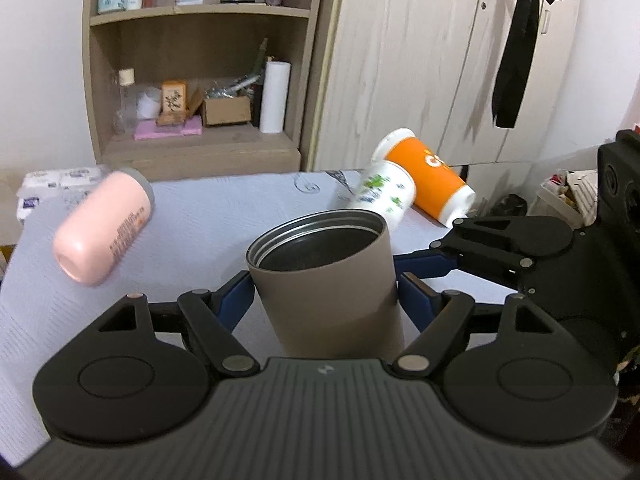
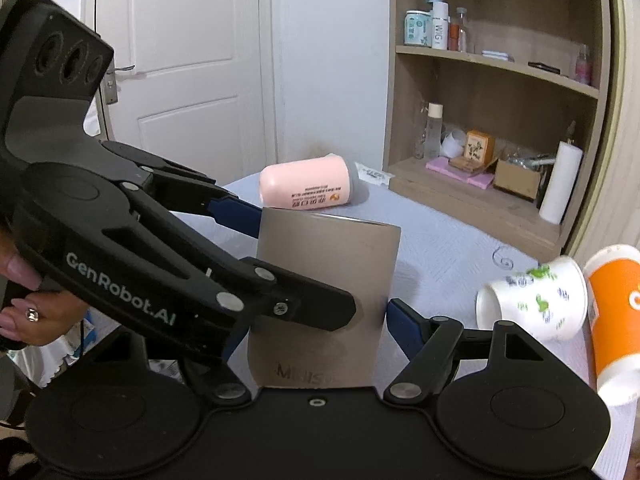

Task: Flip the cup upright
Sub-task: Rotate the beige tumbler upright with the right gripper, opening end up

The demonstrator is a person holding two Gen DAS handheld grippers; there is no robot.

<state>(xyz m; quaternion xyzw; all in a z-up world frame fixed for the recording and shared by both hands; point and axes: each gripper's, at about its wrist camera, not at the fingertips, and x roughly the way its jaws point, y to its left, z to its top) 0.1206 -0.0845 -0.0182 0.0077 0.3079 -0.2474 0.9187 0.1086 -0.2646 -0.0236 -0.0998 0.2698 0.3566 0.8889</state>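
A taupe metal-lined cup [image 1: 326, 280] stands upright with its open mouth up, on the light blue table [image 1: 200, 216]. My left gripper [image 1: 325, 296] is shut on the cup, its blue pads [image 1: 234, 304] against both sides. My right gripper [image 2: 320, 316] is also shut on the same cup [image 2: 324, 300], and its fingers [image 1: 424, 264] reach in from the right in the left wrist view. The left gripper's arm [image 2: 160, 264] crosses the right wrist view from the left.
A pink cup [image 1: 104, 228] lies on its side at the left. A white cup with green print [image 1: 382, 194] and an orange cup [image 1: 434, 178] lie on their sides at the right. A wooden shelf unit [image 1: 200, 60] and a wardrobe [image 1: 440, 60] stand behind the table.
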